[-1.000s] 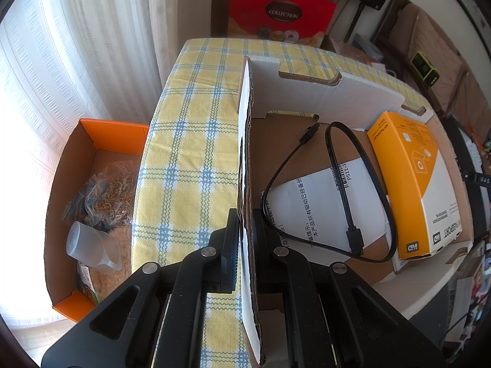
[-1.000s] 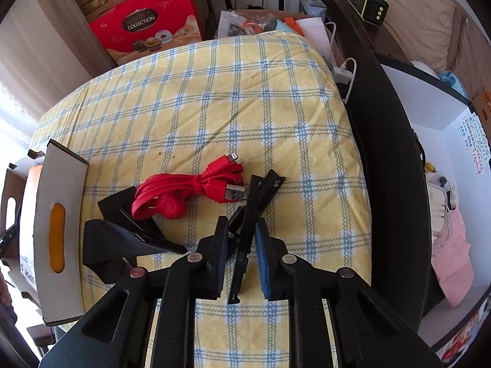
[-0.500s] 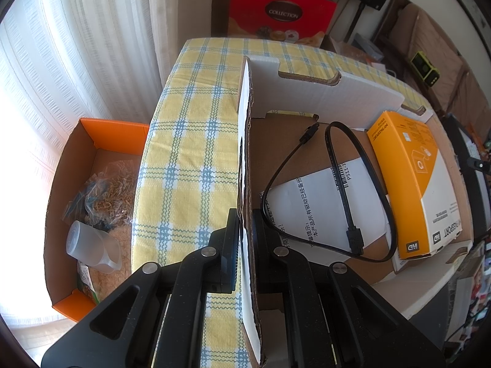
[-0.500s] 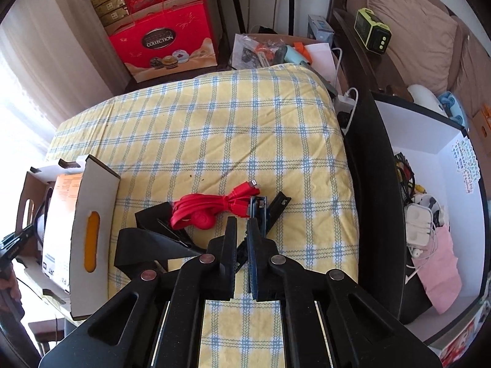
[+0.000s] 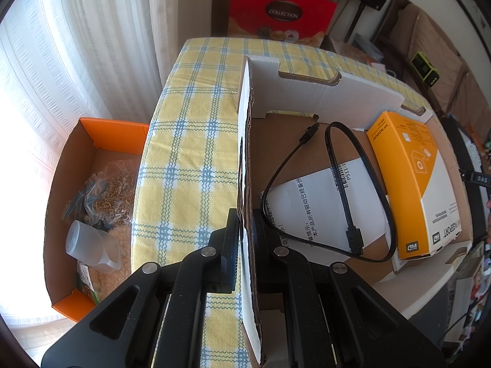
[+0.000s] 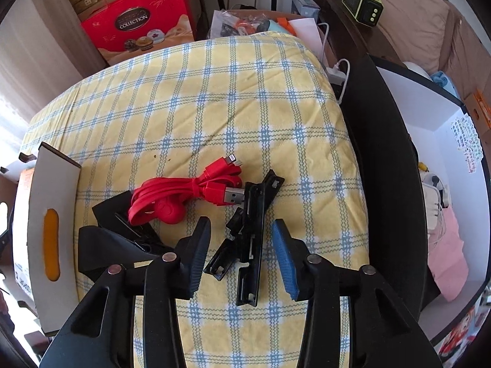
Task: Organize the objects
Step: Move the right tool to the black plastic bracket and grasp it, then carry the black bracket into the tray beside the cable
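The left gripper (image 5: 244, 245), tilted steeply down, pinches the corrugated wall of the cardboard box (image 5: 307, 92); inside lie one black cable (image 5: 346, 184) and one orange carton (image 5: 411, 184). The right gripper (image 6: 241, 251) is opening over two black plastic pieces (image 6: 248, 239); one red cable (image 6: 190, 193) lies at 11 o'clock on the checked cloth (image 6: 214, 98).

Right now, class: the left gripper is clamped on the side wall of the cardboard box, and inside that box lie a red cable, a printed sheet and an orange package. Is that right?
Not quite. The cable in the cardboard box is black, as the left wrist view shows. The red cable lies on the checked cloth, in the right wrist view. The left gripper does clamp the box wall, and the printed sheet and orange package are inside.
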`<move>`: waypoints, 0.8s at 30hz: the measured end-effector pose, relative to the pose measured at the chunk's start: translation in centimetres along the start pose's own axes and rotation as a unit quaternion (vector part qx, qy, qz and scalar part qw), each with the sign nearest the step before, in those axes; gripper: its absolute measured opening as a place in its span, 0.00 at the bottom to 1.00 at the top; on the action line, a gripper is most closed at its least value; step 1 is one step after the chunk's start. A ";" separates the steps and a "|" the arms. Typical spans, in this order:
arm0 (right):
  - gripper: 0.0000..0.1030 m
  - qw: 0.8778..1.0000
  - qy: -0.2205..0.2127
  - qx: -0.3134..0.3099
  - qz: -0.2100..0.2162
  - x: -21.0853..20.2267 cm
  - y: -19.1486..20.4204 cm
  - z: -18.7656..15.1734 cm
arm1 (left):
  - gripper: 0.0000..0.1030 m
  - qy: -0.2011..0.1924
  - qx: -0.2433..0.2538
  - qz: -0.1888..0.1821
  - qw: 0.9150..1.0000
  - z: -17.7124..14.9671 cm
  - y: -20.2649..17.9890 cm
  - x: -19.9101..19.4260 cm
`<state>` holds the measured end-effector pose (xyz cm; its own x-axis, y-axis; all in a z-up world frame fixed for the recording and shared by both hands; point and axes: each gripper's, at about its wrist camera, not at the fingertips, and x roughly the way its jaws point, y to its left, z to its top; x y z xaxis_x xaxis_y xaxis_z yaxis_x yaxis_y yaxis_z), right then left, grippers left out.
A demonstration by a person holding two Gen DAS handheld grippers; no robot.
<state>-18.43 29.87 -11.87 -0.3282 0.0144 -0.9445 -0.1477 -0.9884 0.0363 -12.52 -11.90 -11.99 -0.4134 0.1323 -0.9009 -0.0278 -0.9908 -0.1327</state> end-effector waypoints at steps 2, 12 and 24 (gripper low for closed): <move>0.22 1.000 0.004 -0.002 -0.003 0.3 0.2 -0.1 | 0.06 0.000 0.000 0.000 1.000 0.0 0.0 0.0; 0.17 0.999 -0.014 0.021 0.022 -1.3 -1.5 0.1 | 0.06 0.000 0.000 0.000 1.000 0.0 0.0 0.0; 0.17 0.998 -0.033 -0.012 0.043 -4.9 0.3 1.4 | 0.06 0.000 0.000 0.000 1.000 0.0 0.0 0.0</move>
<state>-18.13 29.71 -6.76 -0.3991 -0.0616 -0.9148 -0.0935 -0.9898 0.1075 -12.50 -11.89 -11.98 -0.4132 0.1328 -0.9009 -0.0282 -0.9907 -0.1331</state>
